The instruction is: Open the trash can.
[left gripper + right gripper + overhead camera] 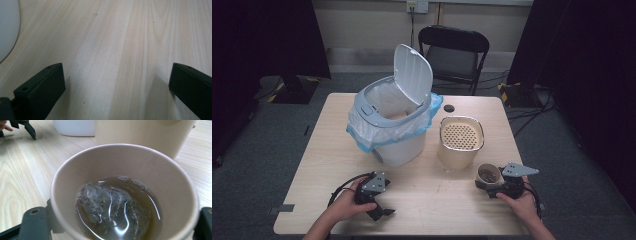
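Note:
A tan paper cup (488, 175) stands near the table's front right; in the right gripper view the cup (160, 167) holds brown liquid and a soaked tea bag (112, 210). My right gripper (487, 183) has a jaw on each side of the cup (125, 222), and the cup's rim hides whether the pads press on its wall. My left gripper (382, 214) rests at the front left with its jaws wide apart (117, 82) over bare wood. Far off in the right gripper view, the left gripper (25, 126) shows at the top left.
A white bin (399, 145) with a blue liner and raised lid (412, 75) stands mid-table. A beige container (460, 142) with a perforated insert stands just behind the cup. A small black disc (448, 108) lies near the far edge. A black chair (454, 50) stands beyond the table.

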Demonstrator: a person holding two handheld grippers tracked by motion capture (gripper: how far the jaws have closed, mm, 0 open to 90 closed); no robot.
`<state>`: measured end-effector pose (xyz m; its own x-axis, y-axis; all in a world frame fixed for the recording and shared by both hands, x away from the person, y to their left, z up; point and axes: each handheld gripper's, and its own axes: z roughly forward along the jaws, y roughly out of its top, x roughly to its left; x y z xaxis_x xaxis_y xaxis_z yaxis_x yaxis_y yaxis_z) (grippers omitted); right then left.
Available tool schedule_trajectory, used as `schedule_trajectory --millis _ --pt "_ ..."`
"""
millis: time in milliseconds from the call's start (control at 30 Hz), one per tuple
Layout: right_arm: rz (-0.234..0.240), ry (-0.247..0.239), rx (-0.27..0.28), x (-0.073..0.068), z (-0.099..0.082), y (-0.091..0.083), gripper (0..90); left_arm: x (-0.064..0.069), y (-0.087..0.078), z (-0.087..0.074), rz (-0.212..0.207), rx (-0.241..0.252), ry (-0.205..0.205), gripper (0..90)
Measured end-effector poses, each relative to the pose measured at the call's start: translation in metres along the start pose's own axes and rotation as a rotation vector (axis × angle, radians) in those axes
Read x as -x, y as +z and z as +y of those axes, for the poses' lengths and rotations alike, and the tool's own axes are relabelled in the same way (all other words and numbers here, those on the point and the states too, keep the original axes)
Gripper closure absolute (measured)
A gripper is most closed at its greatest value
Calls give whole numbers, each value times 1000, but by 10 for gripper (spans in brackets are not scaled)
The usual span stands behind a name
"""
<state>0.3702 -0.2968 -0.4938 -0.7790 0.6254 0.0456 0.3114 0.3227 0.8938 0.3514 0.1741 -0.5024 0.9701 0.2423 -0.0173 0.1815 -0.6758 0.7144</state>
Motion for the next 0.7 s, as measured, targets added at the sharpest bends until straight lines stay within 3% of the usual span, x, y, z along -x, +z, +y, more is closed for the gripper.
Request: schedule_trajectory --millis 233,700 --pt "17 6 8 1 0 0 258 1 0 0 6 0 -4 0" --pt "-4 -30 -22 4 10 -4 275 0 0 0 2 -5 0 0"
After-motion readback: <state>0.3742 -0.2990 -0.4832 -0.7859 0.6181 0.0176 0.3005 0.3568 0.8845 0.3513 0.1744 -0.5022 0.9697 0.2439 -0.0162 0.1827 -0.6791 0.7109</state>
